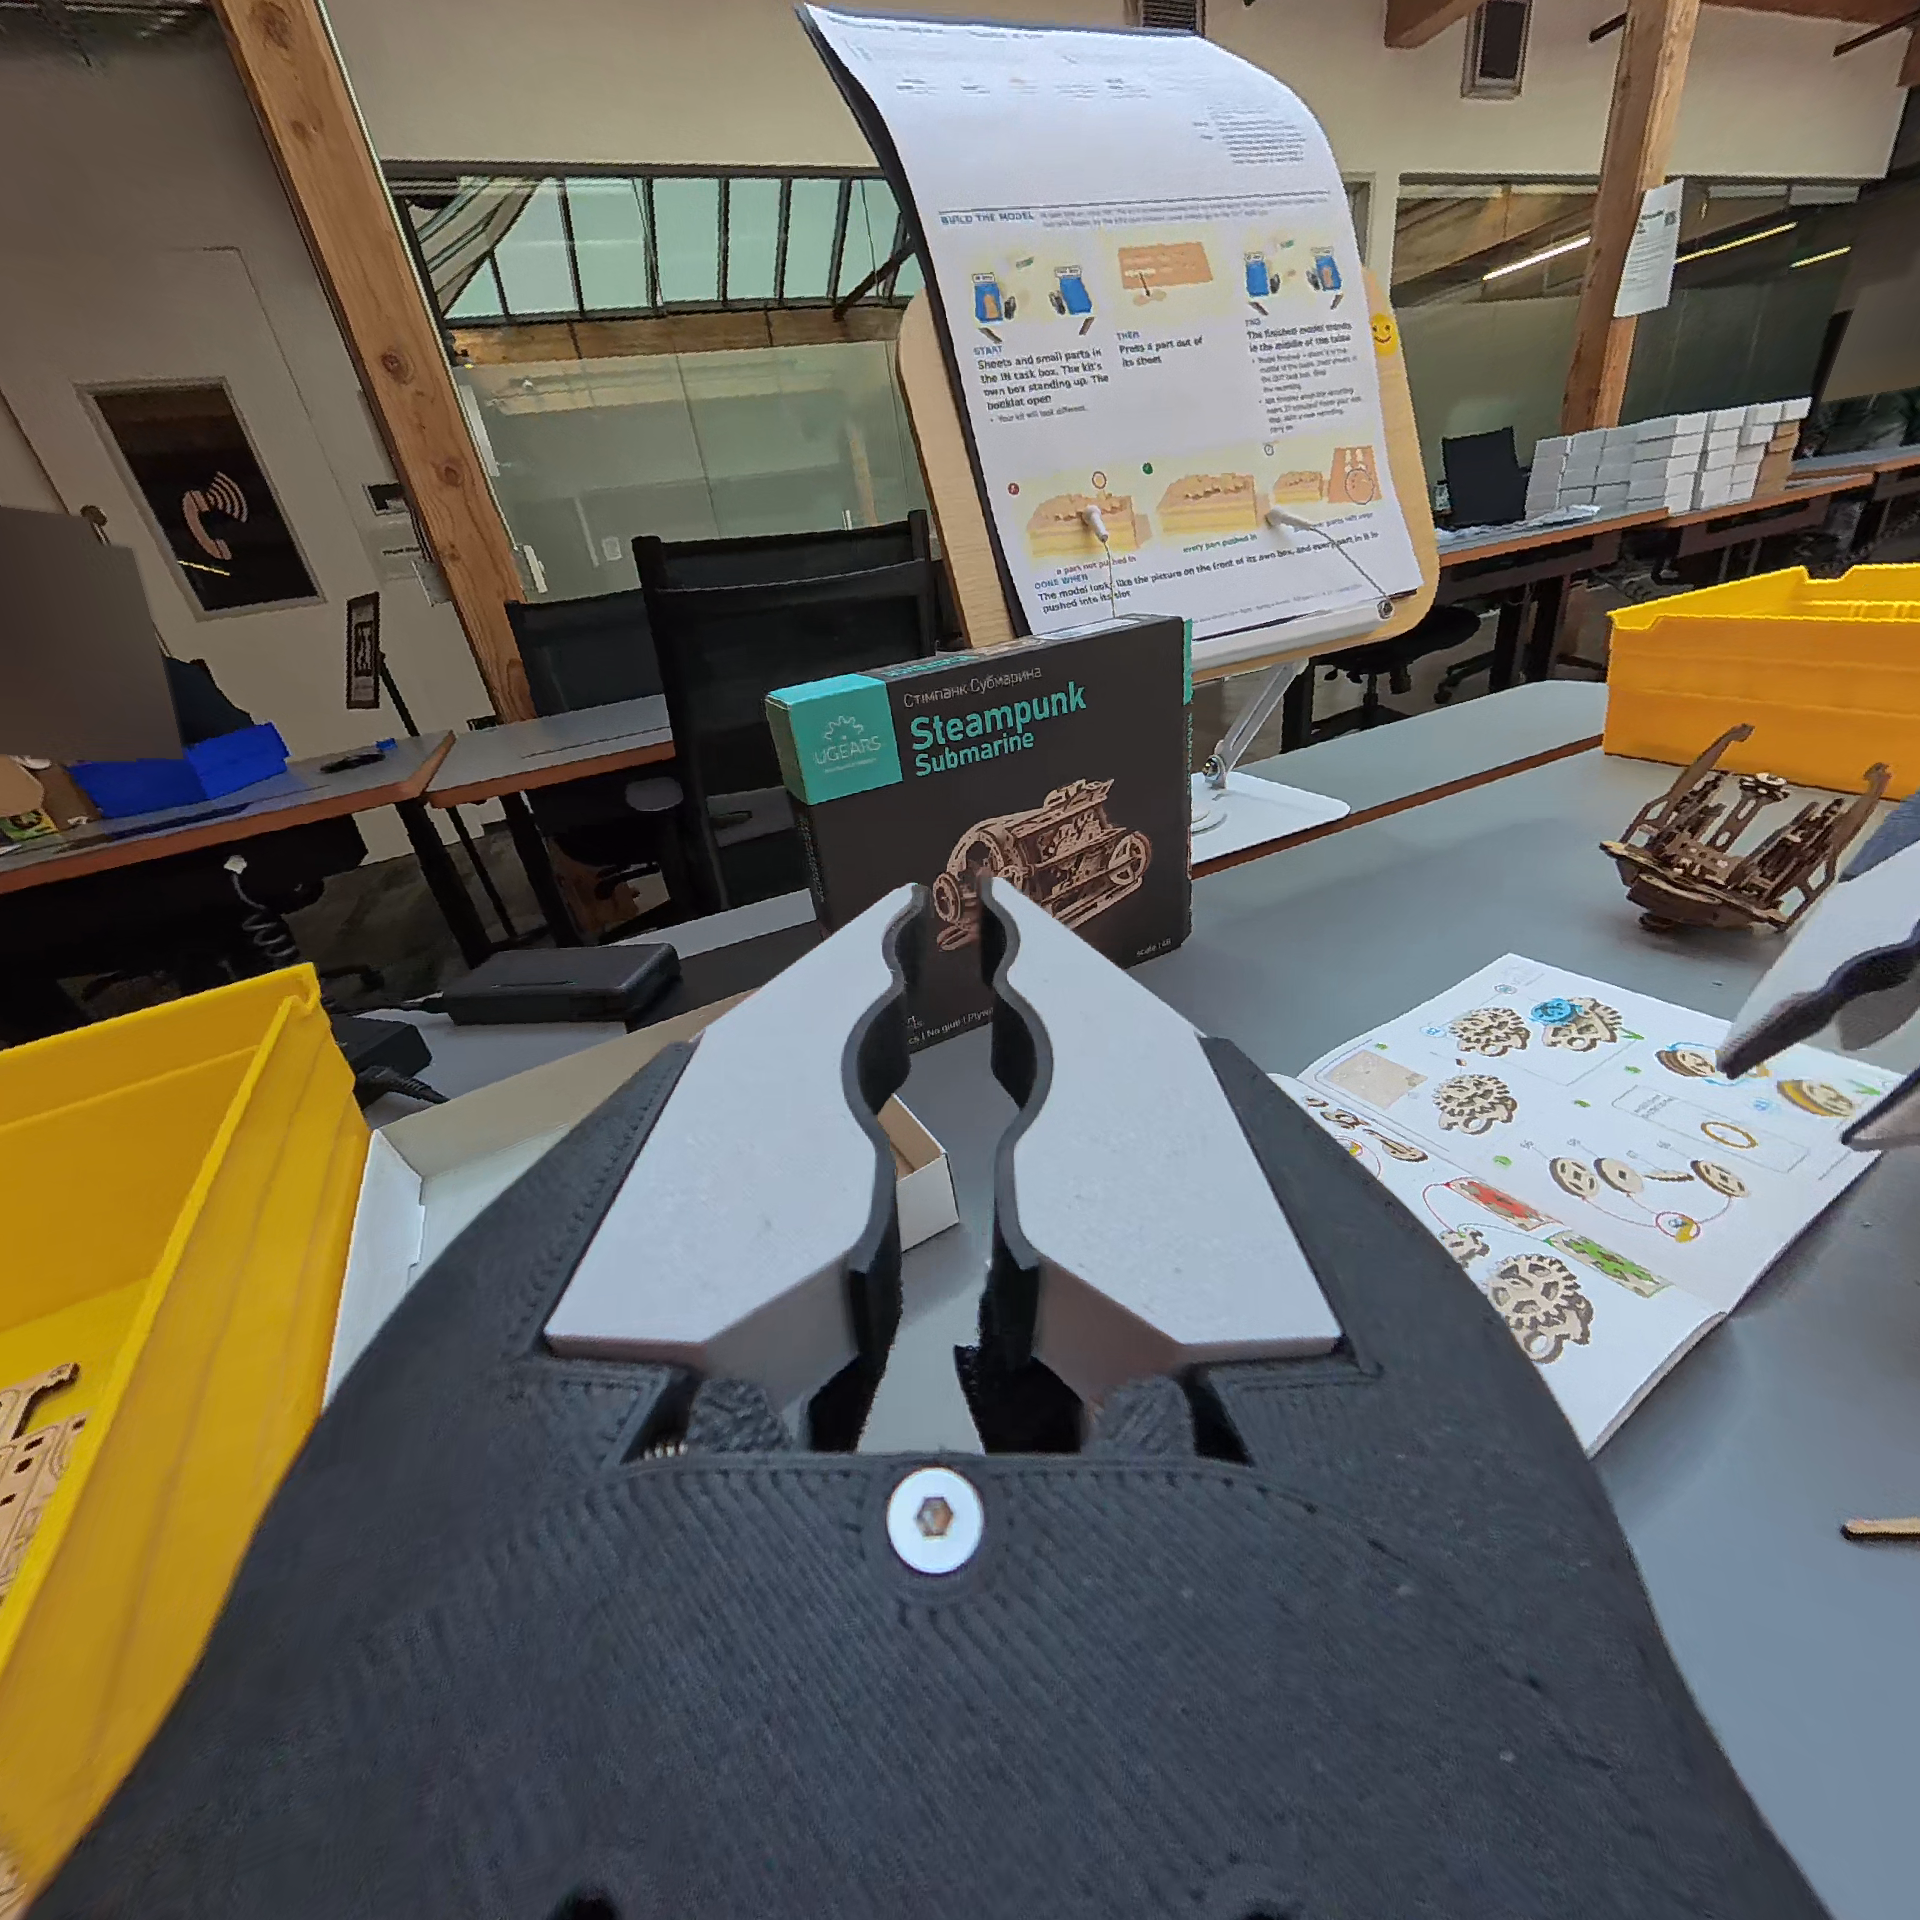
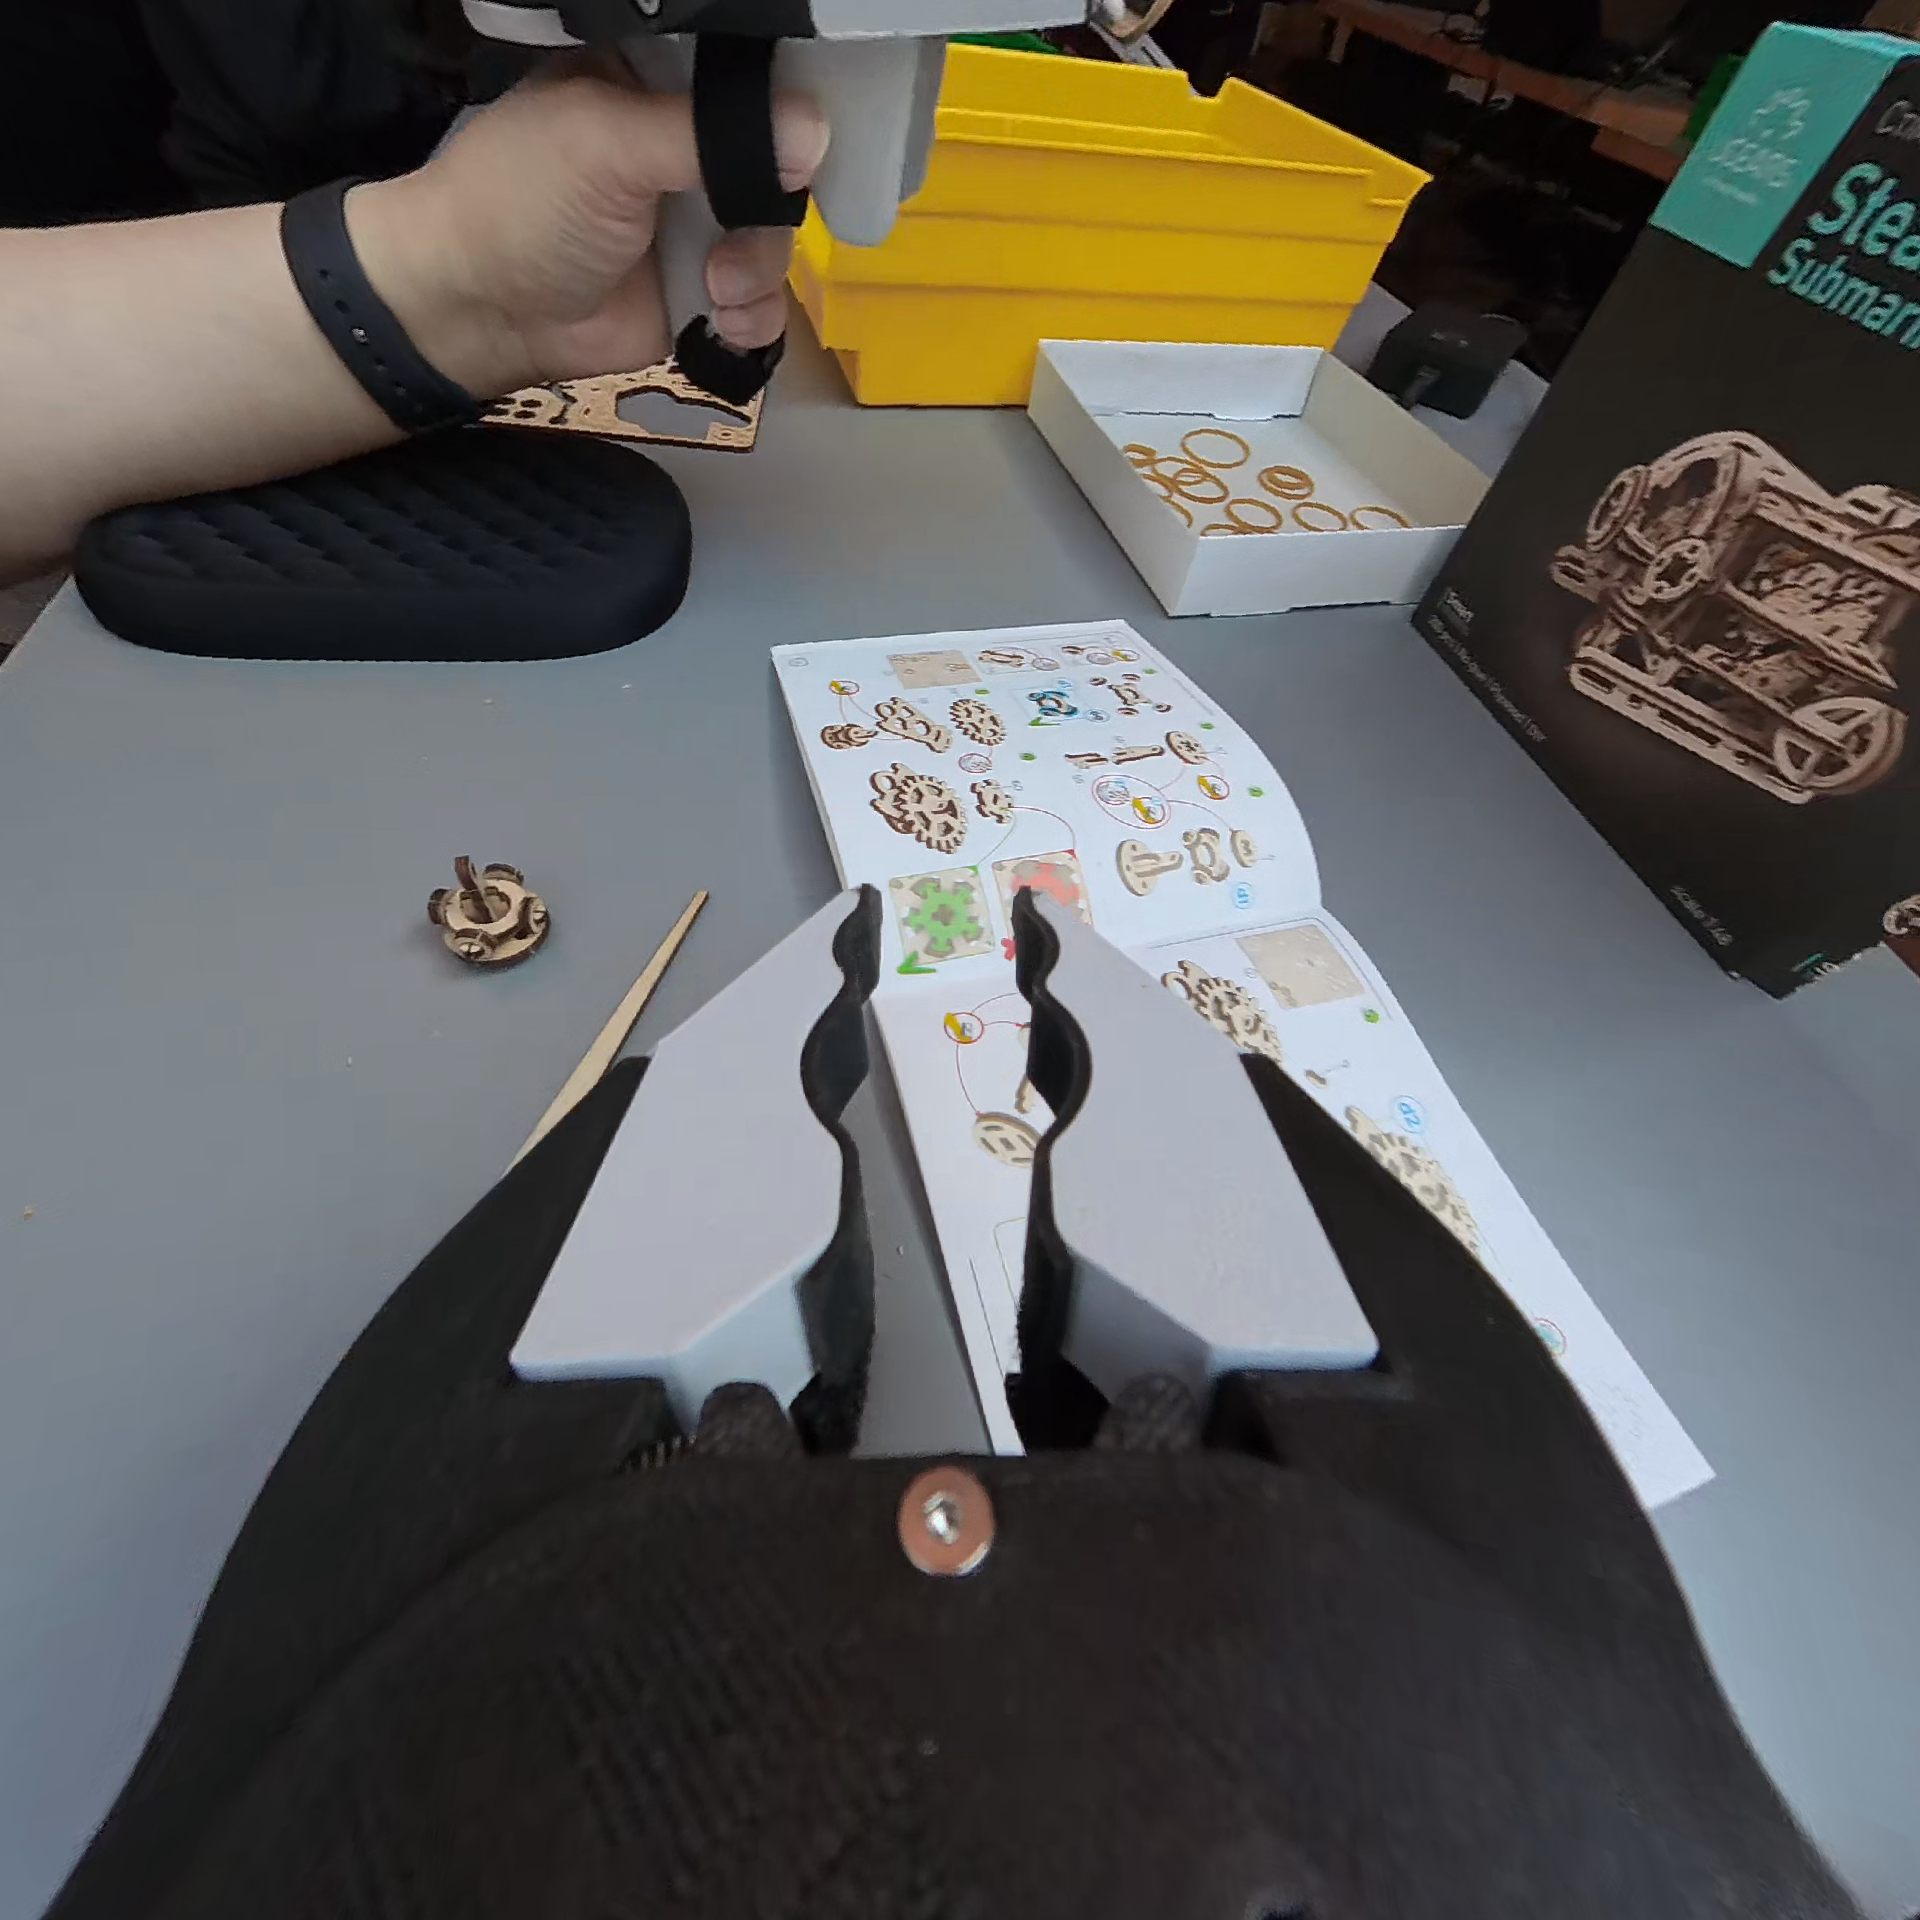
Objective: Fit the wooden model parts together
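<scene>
My left gripper (image 1: 951,904) is held above the grey table, its jaws a narrow gap apart with nothing between them, pointing at the kit box (image 1: 987,800). My right gripper (image 2: 940,914) is open and empty, low over the open instruction booklet (image 2: 1081,790). A partly built dark wooden model (image 1: 1745,842) stands at the far right of the table in the left wrist view. A small round wooden sub-assembly (image 2: 488,914) and a thin wooden stick (image 2: 623,1018) lie on the table left of my right gripper. The right gripper's fingers (image 1: 1849,997) show at the right edge of the left wrist view.
A person's hand (image 2: 540,239) holds the left gripper's handle over a punched wooden sheet (image 2: 634,405) and a black pad (image 2: 384,551). A white tray (image 2: 1320,571) holds several tan rings. Yellow bins (image 2: 1091,260) (image 1: 1766,665) flank the table. An instruction stand (image 1: 1174,343) rises behind the box. Left tips to right tips: about 20 centimetres. My right gripper is the nearer one to the thin wooden stick (image 2: 623,1018): about 8 centimetres, against 25 centimetres.
</scene>
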{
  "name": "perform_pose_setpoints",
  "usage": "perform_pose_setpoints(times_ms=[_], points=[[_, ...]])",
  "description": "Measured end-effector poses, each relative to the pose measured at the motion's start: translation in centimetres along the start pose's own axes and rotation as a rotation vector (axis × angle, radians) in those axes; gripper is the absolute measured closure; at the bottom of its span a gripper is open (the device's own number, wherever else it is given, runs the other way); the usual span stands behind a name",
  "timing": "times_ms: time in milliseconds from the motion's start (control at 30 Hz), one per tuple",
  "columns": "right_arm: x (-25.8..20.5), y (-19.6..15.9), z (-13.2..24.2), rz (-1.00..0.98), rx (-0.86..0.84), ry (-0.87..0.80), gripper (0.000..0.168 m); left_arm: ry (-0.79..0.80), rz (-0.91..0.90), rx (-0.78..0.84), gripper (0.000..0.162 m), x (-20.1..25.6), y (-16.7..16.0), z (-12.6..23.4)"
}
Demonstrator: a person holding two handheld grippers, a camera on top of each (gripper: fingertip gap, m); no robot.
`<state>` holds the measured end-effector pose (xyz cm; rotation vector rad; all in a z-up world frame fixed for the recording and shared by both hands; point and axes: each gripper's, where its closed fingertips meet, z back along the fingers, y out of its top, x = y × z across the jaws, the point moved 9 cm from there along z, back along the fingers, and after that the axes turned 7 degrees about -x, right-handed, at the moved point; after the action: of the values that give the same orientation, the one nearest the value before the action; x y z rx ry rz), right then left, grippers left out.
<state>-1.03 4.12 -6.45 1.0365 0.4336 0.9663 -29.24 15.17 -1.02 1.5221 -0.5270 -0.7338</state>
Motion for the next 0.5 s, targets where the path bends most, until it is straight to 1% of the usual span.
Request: perform_pose_setpoints(times_ms=[67,100,167,200,267,367,433,500], points=[[0.6,-0.2,0.4,-0.019,0.013,-0.023,0.144,0.015,0.043,-0.005,0.150,-0.3,0.5,0.7],[0.8,-0.4,0.5,-0.029,0.020,-0.036,0.145,0.023,0.084,0.013,0.146,-0.5,1.2,1.6],[1.0,-0.8,0.7,-0.045,0.019,-0.046,0.145,0.034,0.161,0.057,0.137,-1.1,2.8,4.6],[1.1,-0.9,0.8,-0.050,0.014,-0.049,0.145,0.054,0.171,0.049,0.135,-1.7,3.4,6.5],[1.1,-1.0,0.8,-0.031,0.008,-0.060,0.145,0.142,0.145,-0.041,0.127,-3.4,3.6,10.7],[0.7,-0.9,0.4,0.007,-0.009,-0.056,0.145,0.268,0.171,-0.256,0.114,-6.9,2.0,17.3],[-0.2,-0.3,-0.4,-0.001,-0.014,-0.007,0.145,0.296,0.252,-0.369,0.114,-8.7,0.2,21.2],[-1.2,1.5,-2.2,-0.019,-0.005,0.056,0.145,0.317,0.347,-0.432,0.110,-9.9,-1.7,24.3]])
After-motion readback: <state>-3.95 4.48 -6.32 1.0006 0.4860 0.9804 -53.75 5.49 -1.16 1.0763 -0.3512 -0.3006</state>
